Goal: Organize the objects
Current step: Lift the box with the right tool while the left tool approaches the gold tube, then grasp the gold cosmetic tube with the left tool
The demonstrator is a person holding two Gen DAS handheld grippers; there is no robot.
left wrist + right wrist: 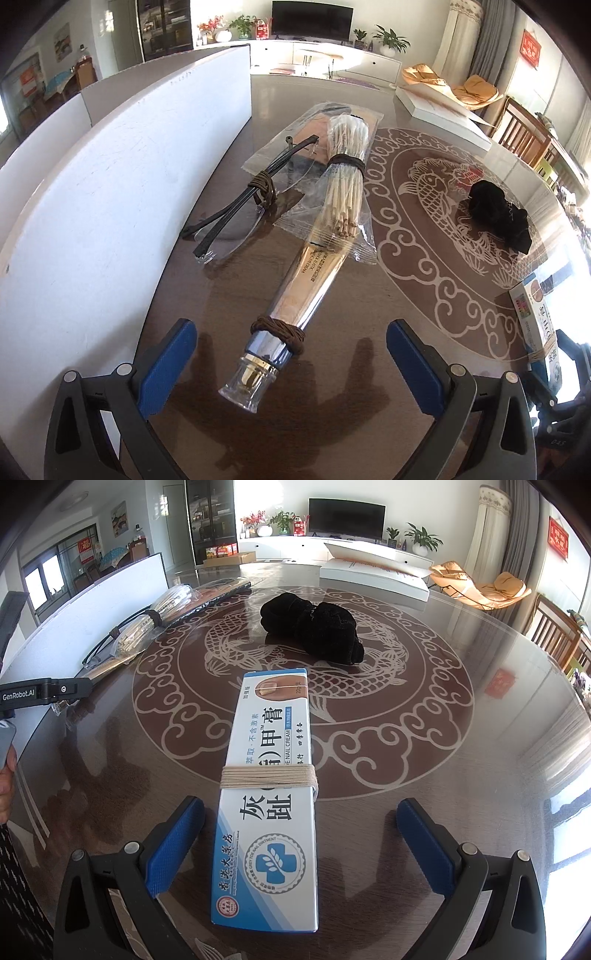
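My left gripper (291, 365) stands open astride the capped end of a shiny silver tube (310, 280), which lies on the table wound with brown cord; neither blue pad touches it. Beyond the tube lie a bagged bundle of pale sticks (345, 173) and folded glasses (236, 214) tied with cord, on a flat clear packet (314, 125). My right gripper (295, 845) is open around a blue-and-white nail cream box (269, 775) bound with beige string, with gaps on both sides. A black cloth bundle (314, 627) sits at the table's middle.
A white upright board (110, 166) walls the table's left side. A flat white box (373, 574) lies at the far edge. The glass-topped brown table (424, 738) bears a fish pattern. A person's hand (5, 786) shows at the left edge. Wooden chairs stand to the right.
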